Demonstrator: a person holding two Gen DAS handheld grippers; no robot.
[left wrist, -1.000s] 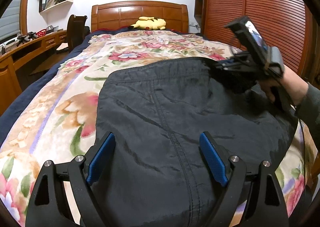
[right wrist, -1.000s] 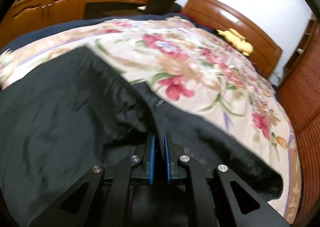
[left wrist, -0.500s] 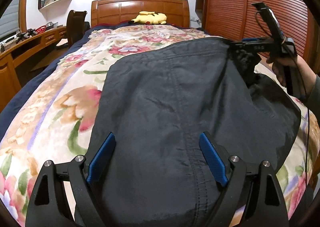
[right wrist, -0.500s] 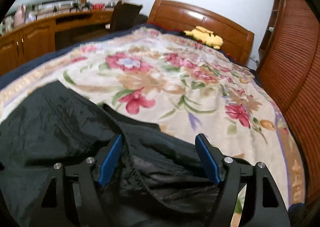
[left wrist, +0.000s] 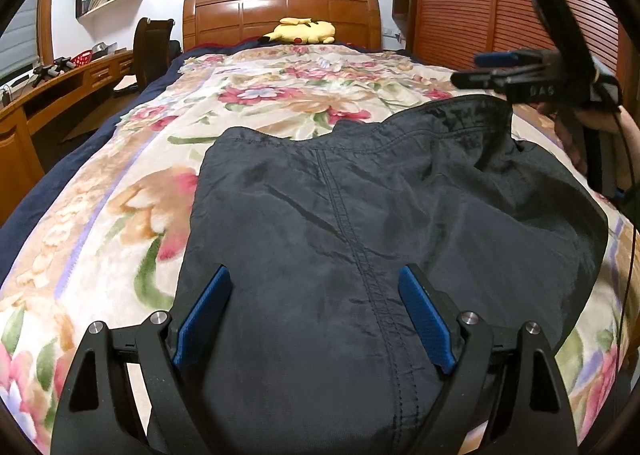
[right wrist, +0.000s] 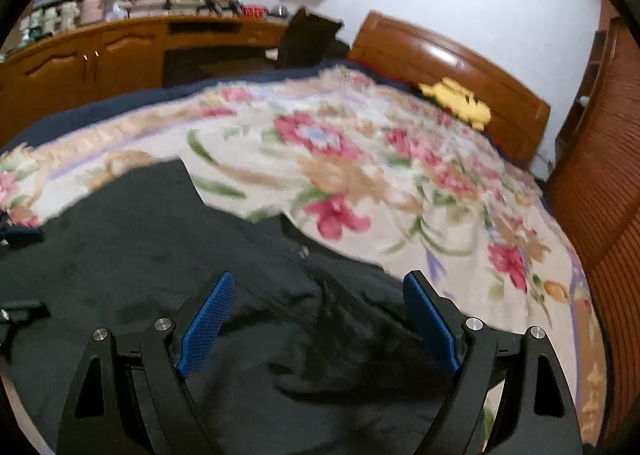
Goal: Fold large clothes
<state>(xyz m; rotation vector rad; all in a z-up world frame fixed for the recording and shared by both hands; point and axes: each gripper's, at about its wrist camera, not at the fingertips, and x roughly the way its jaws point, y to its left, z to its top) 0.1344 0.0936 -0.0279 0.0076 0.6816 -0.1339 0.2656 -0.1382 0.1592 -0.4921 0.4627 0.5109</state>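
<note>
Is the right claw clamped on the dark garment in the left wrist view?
No. The right claw hangs open above the dark garment, clear of the cloth, with nothing between its pads.

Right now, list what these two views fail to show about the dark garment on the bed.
- Near end of the dark garment: left wrist view, cut off by the bottom edge and covered by the left tool.
- Garment's far right corner: same view, partly behind the right tool and the hand holding it.
- Fabric detail: right wrist view, lost to motion blur.
- What kind of garment it is: undecidable, since its full outline is never shown.
</note>
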